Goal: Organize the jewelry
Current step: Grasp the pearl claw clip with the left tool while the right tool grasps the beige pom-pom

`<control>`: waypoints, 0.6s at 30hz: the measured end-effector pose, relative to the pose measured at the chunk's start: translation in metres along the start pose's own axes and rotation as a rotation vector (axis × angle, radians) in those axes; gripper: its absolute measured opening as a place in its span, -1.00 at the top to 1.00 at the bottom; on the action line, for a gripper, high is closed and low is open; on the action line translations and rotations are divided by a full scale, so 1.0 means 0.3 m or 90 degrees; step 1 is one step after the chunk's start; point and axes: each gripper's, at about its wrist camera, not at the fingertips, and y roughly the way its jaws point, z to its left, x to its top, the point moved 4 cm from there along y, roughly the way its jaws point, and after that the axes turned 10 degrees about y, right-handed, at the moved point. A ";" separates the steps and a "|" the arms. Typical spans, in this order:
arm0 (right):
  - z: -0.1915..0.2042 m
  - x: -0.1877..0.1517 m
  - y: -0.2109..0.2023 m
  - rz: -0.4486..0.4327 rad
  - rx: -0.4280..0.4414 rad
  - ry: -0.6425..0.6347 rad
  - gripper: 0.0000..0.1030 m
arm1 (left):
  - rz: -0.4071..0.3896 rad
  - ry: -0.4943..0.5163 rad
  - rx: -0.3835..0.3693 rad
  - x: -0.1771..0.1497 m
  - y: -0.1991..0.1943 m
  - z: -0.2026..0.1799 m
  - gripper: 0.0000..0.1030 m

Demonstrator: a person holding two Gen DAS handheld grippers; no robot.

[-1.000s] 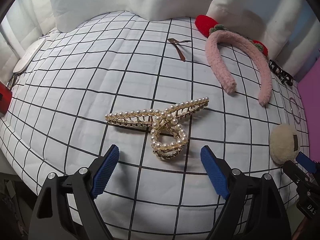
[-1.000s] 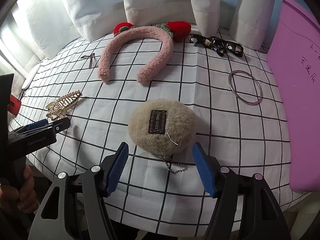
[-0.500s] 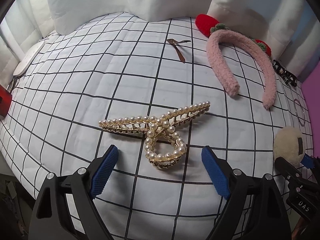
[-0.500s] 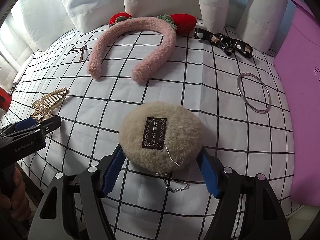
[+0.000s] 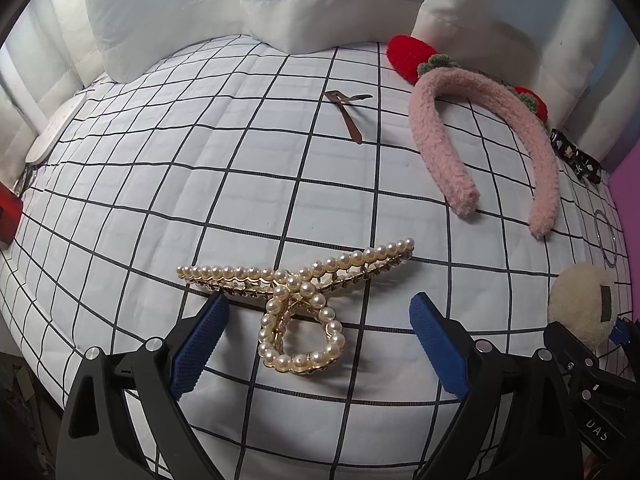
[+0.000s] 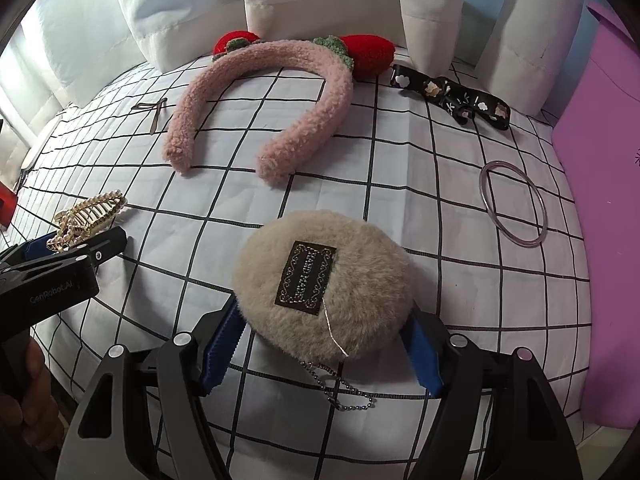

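Two tools poised over hair accessories on a checked bed, each about to grip.

Right tool (image 6: 320, 344) straddles the puff (image 6: 322, 284), pads touching its sides, not squeezing. Left tool (image 5: 318, 346) gapes wide around the pearl clip (image 5: 298, 300). Next, probably: close and lift.

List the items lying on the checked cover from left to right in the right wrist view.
Pearl hair claw → thin brown hair clip → pink fuzzy headband → beige fluffy pouch → black patterned bow → clear bangle.
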 end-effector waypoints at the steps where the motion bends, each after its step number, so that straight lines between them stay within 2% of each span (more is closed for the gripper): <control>1: 0.000 0.002 0.001 -0.002 0.000 0.000 -0.35 | -0.002 0.001 0.001 0.001 0.000 0.000 -0.75; 5: 0.000 0.001 0.000 -0.006 0.003 -0.005 -0.35 | -0.009 0.001 0.002 -0.002 -0.002 0.001 -0.72; 12: -0.002 -0.001 -0.001 -0.006 0.010 -0.010 -0.33 | -0.020 -0.003 0.006 -0.009 -0.017 0.015 -0.49; 16: -0.001 -0.002 -0.004 -0.006 0.013 -0.010 -0.31 | -0.029 0.000 0.005 -0.011 -0.032 0.018 -0.15; 18: 0.000 -0.003 -0.005 -0.007 0.015 -0.011 -0.27 | -0.035 0.002 0.005 -0.012 -0.040 0.018 0.16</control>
